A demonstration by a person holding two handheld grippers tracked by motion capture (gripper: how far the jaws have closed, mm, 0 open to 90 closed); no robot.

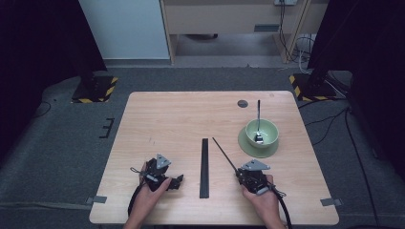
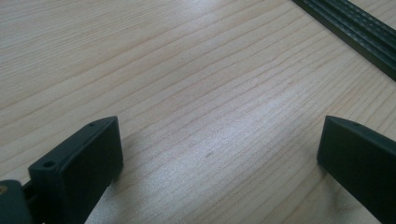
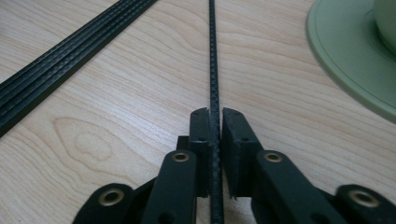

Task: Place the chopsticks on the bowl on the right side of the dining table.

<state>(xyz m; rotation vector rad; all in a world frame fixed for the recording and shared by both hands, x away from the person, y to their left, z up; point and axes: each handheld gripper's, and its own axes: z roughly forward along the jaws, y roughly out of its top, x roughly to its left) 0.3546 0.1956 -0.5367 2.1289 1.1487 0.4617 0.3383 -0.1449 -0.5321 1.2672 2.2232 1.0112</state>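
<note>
Right tool (image 3: 215,135) tight around thin, ridged black rod (image 3: 213,56), pale woodgrain table (image 3: 140,107).

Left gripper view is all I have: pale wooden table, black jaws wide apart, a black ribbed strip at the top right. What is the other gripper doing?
Observer: The right gripper is shut on a thin black rod that lies beside the flat black ribbed strip.
Operator: Where does the rod point?
Observer: In the high view it slants away from the person, toward the table's middle.
Operator: Anything else on the table?
Observer: A pale green bowl on a matching green plate, with a dark-handled metal spoon inside.
</note>
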